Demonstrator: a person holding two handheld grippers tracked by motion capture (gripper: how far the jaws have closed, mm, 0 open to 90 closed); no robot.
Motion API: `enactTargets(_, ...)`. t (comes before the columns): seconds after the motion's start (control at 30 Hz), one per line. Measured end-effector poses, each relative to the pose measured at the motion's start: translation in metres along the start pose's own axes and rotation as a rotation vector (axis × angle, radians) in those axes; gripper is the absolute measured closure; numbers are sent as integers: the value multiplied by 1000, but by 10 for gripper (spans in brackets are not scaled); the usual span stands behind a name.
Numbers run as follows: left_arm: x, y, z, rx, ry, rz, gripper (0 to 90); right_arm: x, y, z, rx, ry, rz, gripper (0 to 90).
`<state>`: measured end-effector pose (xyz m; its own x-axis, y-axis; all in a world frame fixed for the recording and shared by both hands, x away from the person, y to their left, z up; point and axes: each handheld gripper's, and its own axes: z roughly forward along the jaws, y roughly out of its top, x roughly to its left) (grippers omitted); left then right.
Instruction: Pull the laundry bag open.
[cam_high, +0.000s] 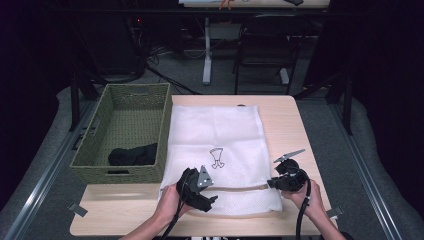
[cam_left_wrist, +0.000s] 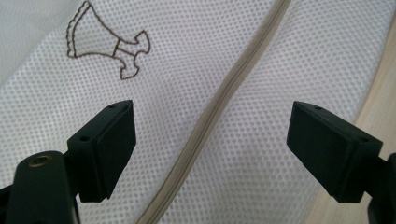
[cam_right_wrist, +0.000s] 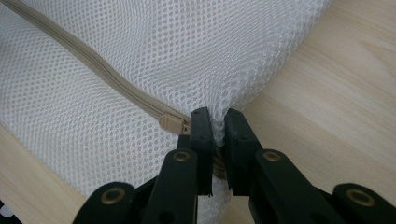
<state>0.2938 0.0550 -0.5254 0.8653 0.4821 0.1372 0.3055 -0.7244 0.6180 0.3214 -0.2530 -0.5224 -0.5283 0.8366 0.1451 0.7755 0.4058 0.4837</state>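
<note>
Left gripper (cam_high: 212, 200) held low in the left hand (cam_high: 170, 200), jaws wide apart with nothing between them; right gripper (cam_high: 270, 184) in the right hand (cam_high: 306, 199), jaws pinched together, both forearms coming in from the near edge.

- 1 white mesh laundry bag (cam_high: 215, 145) w/ beige zip, centre of table
- 1 brown embroidered motif (cam_high: 216, 158) on bag
- 1 green woven rectangular basket (cam_high: 131, 102), left
- 1 black cloth bundle (cam_high: 133, 154) in basket, near end
- 1 light wooden table (cam_high: 292, 130)
- 2 black two-jaw grippers: left (cam_high: 204, 201), right (cam_high: 272, 184)
- 1 dark chair (cam_high: 265, 45), far
</note>
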Motion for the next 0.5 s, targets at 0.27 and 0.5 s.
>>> enactTargets(0.27,-9,18,10,-33,-19,42,165,-1,1,-2,-12,8,0,837)
enactTargets(0.5,-17,36,23,-57,-29,73,185,-2,1,-3,-19,18,-8,837)
